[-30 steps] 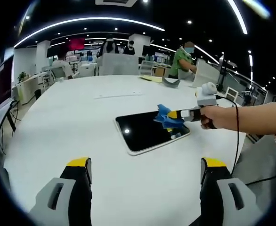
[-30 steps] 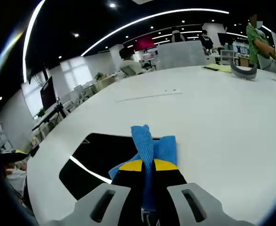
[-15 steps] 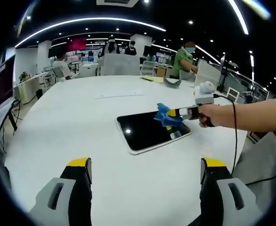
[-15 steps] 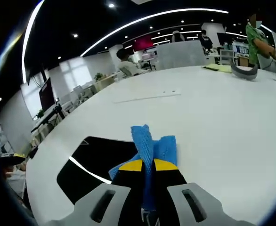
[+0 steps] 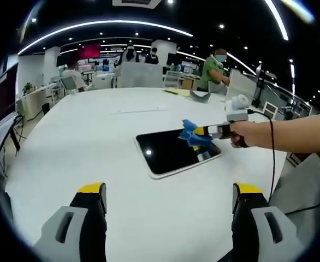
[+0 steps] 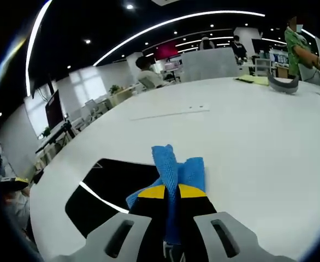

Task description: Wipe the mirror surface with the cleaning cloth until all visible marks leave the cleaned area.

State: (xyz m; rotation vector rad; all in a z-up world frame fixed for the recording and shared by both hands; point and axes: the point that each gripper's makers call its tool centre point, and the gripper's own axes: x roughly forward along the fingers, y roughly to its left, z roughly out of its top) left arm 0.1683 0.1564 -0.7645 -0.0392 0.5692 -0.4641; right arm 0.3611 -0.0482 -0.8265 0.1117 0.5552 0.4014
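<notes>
Almost nothing has shifted over the last second. In the left gripper view my right gripper (image 5: 202, 131) sits a touch higher over the mirror (image 5: 173, 151) than a second ago, and in the right gripper view the dark glass has slid slightly further left of my jaws. The cloth has barely travelled, so I judge the wiping stroke is either pausing or only just starting, and most of the surface is still to be covered.

My right gripper (image 6: 169, 191) is closed tight, its yellow-tipped jaws together on the blue cleaning cloth (image 6: 176, 171), which bunches up and sticks out just ahead of the tips. The mirror (image 6: 113, 185) lies ahead and to the left of those jaws, with the cloth at its near right edge; I cannot tell from here whether the cloth is pressing on the glass or hovering just over it. A bright ceiling-light reflection streaks across the glass, and I cannot make out any marks.

My left gripper (image 5: 169, 191) holds nothing, its jaws wide apart above the white table (image 5: 83, 136), with the mirror well ahead of it, roughly between the two jaws.
</notes>
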